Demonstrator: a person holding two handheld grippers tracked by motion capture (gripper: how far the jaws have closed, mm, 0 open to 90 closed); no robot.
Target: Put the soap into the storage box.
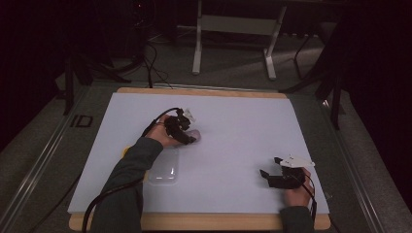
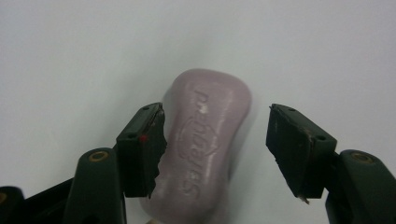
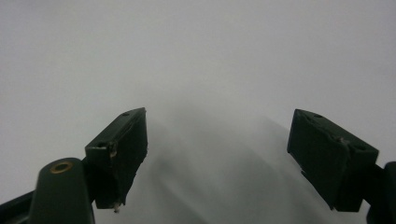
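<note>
Off to the left of the desk [image 1: 233, 99], which is covered by a white sheet with a wooden edge showing at the front and back, a dark sleeve reaches in from the bottom. Just beside that forearm lies a clear plastic container [image 1: 164, 166], flat on the sheet, with something yellow peeking out at its left edge (too small to make out what).

Past the container, the left tongs [image 1: 188, 137] are angled down over a pale lilac bar of soap [image 1: 194, 134]. Seen from the left gripper view, the soap [image 2: 205, 144] lies flat on the white sheet with raised lettering on its upper face, and it sits between the two black jaws of the left tongs [image 2: 215, 149]. The jaws are spread apart: the one on the left of that view is right against the bar's edge or overlapping it, though I cannot tell if it truly touches, while the other stands apart from the bar with white sheet showing between. A black cable trails from these tongs back along the sleeve.

Well apart, toward the front right corner of the desk, the right tongs [image 1: 268, 167] rest low, held by a hand [image 1: 299, 194]. In the right gripper view the right tongs [image 3: 217, 154] are wide open over bare white sheet, with just soft shadows between the jaws.
</note>
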